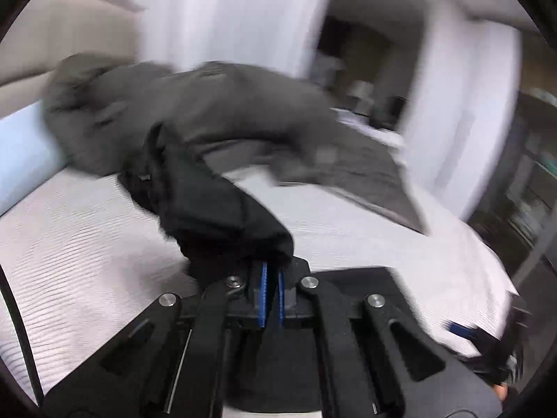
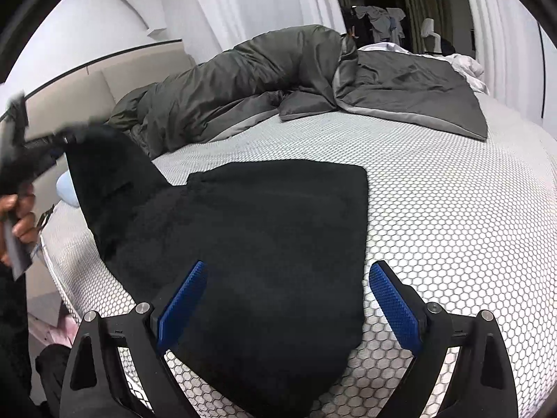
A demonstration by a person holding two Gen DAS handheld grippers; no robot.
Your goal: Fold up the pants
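Note:
Black pants (image 2: pixel 264 244) lie spread on the white honeycomb-patterned mattress (image 2: pixel 452 216). My left gripper (image 1: pixel 272 275) is shut on one end of the pants (image 1: pixel 209 205) and holds it lifted above the bed; the right wrist view shows it at the left (image 2: pixel 59 139) with the cloth hanging from it. My right gripper (image 2: pixel 289 271) is open and empty, hovering over the near part of the pants, blue pads (image 2: pixel 181 299) to either side. It shows blurred at the lower right of the left wrist view (image 1: pixel 487 345).
A grey duvet (image 2: pixel 278 80) is bunched along the far side of the bed. A beige headboard (image 2: pixel 69 97) and a pale blue pillow (image 2: pixel 68 188) are at the left. Dark furniture with clothes (image 2: pixel 379 21) stands beyond the bed.

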